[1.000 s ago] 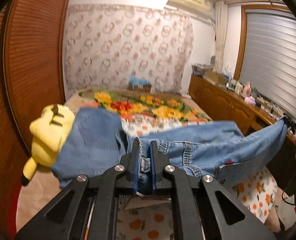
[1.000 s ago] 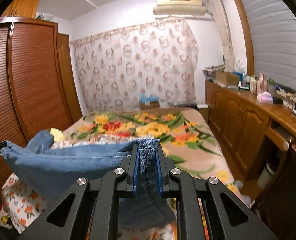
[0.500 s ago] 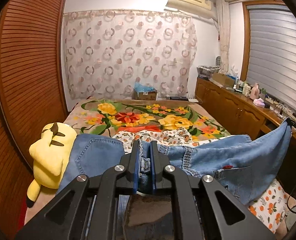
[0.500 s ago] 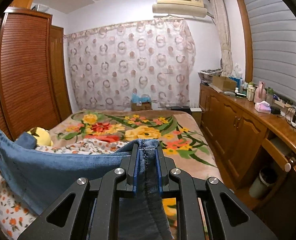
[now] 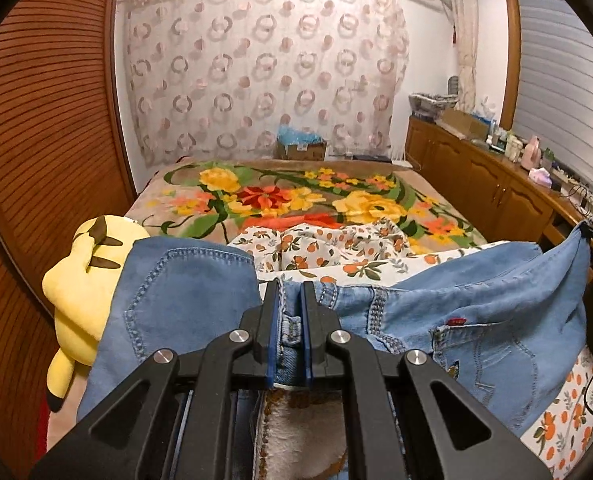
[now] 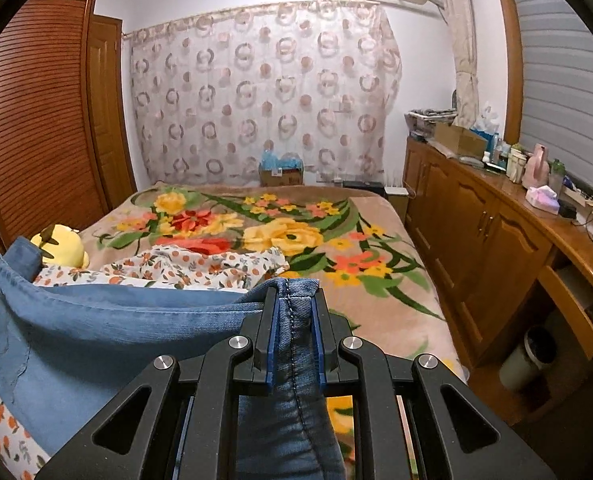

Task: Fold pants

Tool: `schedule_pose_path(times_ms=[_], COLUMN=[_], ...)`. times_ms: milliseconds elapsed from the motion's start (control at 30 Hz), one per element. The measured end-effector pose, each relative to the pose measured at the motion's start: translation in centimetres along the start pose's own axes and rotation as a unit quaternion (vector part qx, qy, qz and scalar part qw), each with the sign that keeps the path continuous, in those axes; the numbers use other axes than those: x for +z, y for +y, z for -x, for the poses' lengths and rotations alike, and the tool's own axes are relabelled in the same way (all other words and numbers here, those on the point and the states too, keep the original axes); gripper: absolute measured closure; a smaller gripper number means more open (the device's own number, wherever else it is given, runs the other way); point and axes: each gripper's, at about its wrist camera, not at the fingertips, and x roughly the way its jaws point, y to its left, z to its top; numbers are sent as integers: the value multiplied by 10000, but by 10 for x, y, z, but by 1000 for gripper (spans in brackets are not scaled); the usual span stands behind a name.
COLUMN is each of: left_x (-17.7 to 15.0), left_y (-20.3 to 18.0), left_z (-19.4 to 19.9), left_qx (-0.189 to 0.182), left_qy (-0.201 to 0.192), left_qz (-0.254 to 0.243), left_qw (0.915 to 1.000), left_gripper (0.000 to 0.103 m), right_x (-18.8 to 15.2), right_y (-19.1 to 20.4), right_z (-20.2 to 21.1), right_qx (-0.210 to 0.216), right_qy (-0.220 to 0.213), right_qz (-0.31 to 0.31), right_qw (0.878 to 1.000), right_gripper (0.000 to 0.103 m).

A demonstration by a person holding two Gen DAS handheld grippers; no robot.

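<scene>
Left gripper (image 5: 288,300) and right gripper (image 6: 294,300) fingers clamp the jeans (image 5: 476,312). Keep them taut and level; lower evenly onto the bed (image 6: 376,248).

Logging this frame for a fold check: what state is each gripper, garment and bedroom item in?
left gripper: shut on jeans waistband.
right gripper: shut on a jeans seam.
jeans: held up, stretched between the grippers, unfolded.
orange-print cloth: crumpled on the bed.
yellow plush: lying at the bed's left edge.
</scene>
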Motion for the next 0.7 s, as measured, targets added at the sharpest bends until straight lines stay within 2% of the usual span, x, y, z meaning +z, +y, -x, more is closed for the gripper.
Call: schedule_pose_path(times_ms=[167,400,567,700], left_x=[8,26,37,41], left_y=[1,4,8,11], left_z=[-11,-28,-39,-57], left_qx=[76,150,201,257], left_qy=[-67,-138,-179,-53], left_qz=[55,53,81,52], left_qw=[9999,9998,9996,9996], left_gripper=[93,93,93,93], right_x=[9,37,47,43], right_y=[0,5,9,18], right_z=[-3,-8,-28,-56], right_qx=[-38,-81,-218,-366], right_qy=[-22,-200,-138,128], right_qz=[67,127,115,123], right_qw=[10000,9997,9996,9992], right_gripper=[89,89,89,89])
